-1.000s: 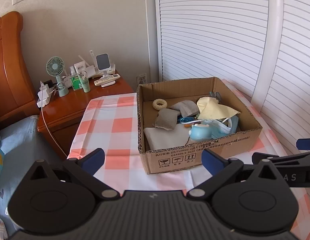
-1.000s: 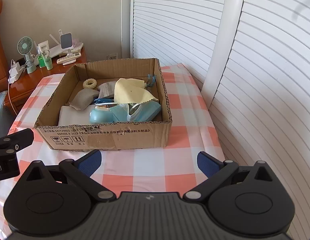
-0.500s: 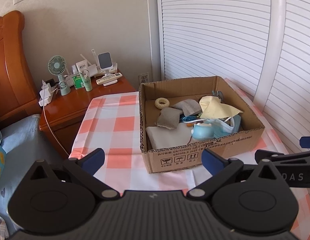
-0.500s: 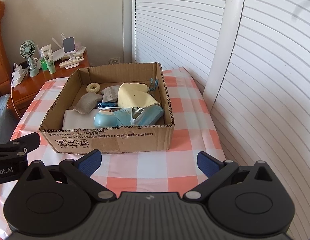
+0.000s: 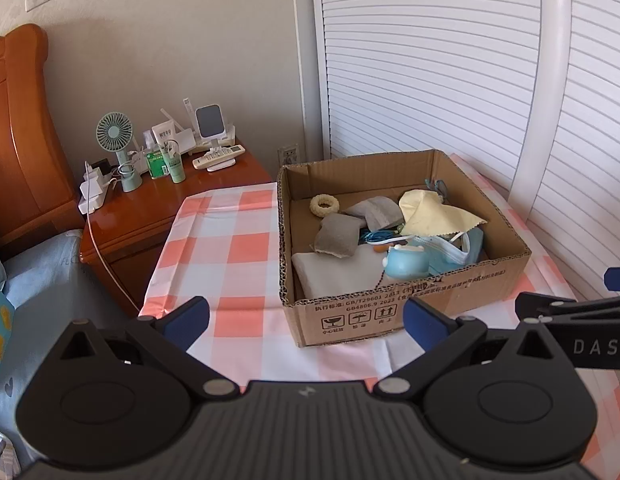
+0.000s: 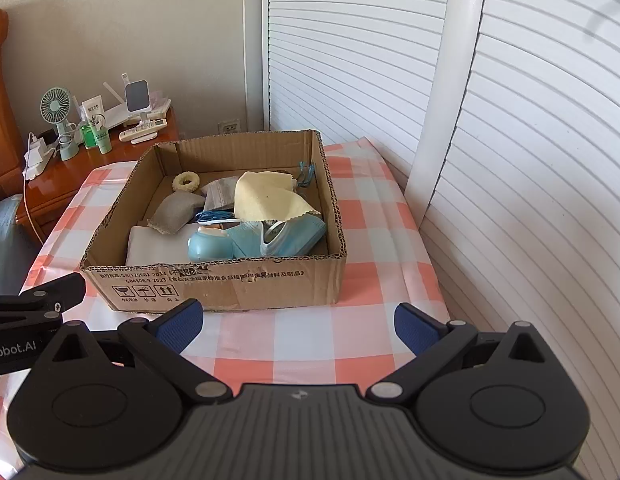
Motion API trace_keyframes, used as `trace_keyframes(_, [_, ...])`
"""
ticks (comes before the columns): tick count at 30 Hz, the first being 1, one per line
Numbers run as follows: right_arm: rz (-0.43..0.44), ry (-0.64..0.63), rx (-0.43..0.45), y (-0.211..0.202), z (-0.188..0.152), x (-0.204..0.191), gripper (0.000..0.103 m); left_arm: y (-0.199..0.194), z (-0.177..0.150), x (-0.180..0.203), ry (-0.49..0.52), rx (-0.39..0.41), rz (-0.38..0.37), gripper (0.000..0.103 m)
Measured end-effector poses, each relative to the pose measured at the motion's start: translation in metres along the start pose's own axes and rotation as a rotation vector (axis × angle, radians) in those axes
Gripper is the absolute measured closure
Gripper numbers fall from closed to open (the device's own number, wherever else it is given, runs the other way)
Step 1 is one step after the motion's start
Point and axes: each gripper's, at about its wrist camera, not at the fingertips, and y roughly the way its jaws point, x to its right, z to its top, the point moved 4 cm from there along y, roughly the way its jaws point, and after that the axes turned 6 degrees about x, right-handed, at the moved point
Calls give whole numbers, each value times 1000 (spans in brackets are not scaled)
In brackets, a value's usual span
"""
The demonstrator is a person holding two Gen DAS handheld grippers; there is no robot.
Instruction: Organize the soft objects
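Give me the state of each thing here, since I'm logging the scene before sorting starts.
Left tongs: open, empty.
Right tongs: open, empty.
Box: open-topped, upright, on the checked cloth.
Yellow cloth: crumpled, atop the pile.
Mask: crumpled, against the box's near wall.
Scrunchie: lying flat, by the far wall.
Fan: upright on the nightstand.

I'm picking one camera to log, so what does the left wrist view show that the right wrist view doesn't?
Only the left wrist view shows the blue bedding and the whole side of the bedside table. Only the right wrist view shows the tablecloth's right edge along the shutters. Both show the cardboard box, yellow cloth, blue mask, and both open grippers: left, right.
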Motion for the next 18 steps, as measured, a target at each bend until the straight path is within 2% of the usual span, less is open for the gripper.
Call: trace_keyframes(18, [-1, 4, -2, 1, -1, 1, 0, 2, -1, 2, 9, -11, 5, 1])
